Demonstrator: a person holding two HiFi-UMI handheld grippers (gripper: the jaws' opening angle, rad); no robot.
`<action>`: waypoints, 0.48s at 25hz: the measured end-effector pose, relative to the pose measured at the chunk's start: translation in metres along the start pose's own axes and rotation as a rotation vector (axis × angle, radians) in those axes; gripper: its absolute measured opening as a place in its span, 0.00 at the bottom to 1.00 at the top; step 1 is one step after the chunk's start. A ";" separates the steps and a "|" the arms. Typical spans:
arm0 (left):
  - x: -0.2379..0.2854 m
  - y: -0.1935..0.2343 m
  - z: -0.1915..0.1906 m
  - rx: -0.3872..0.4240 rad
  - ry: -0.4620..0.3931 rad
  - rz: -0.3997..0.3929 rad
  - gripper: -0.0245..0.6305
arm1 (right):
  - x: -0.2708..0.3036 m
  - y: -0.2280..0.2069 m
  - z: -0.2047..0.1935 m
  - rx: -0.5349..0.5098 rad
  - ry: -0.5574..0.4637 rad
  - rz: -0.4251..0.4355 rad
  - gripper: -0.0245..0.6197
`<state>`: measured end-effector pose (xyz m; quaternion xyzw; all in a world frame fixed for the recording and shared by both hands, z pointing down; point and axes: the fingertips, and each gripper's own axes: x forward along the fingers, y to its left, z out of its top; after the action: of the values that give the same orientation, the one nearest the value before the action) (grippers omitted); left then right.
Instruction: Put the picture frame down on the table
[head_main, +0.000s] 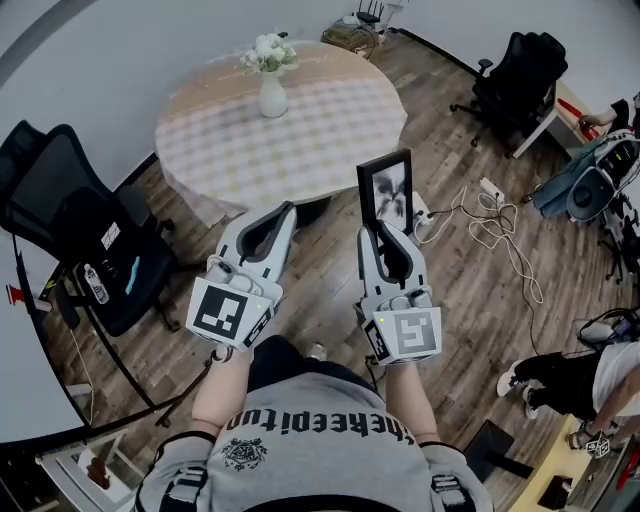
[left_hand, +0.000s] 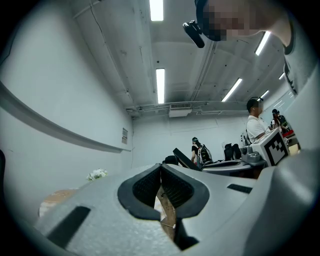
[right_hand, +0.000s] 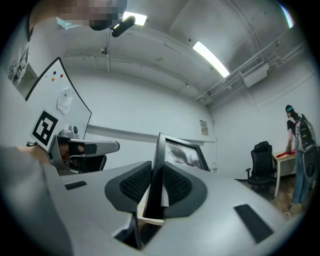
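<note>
A black picture frame (head_main: 387, 190) with a dark print stands upright in the air, clamped at its lower edge by my right gripper (head_main: 384, 228). In the right gripper view the frame (right_hand: 181, 152) rises from between the shut pads (right_hand: 132, 184). My left gripper (head_main: 283, 212) hovers beside it to the left, jaws closed together with nothing between them; its pads (left_hand: 150, 185) meet at the tip. The round table (head_main: 345, 120) with a pale checked cloth lies just ahead of both grippers, below them.
A white vase of flowers (head_main: 271, 78) stands on the table's far left part. A black office chair (head_main: 70, 225) is at the left, another (head_main: 520, 75) at the far right. Cables and a power strip (head_main: 488, 205) lie on the wood floor. People stand at the right.
</note>
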<state>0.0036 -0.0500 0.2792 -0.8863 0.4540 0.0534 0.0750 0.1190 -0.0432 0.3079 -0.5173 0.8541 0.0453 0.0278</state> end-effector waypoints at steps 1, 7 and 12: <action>0.003 0.001 -0.001 0.001 0.002 0.001 0.06 | 0.002 -0.002 -0.001 0.002 0.000 0.001 0.16; 0.016 0.016 -0.011 -0.011 0.016 -0.005 0.06 | 0.020 -0.009 -0.009 0.012 0.015 -0.011 0.16; 0.030 0.047 -0.020 -0.027 0.020 -0.026 0.06 | 0.052 -0.007 -0.015 0.008 0.029 -0.035 0.16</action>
<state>-0.0167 -0.1047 0.2900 -0.8934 0.4425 0.0497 0.0589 0.1009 -0.0940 0.3175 -0.5328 0.8454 0.0337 0.0183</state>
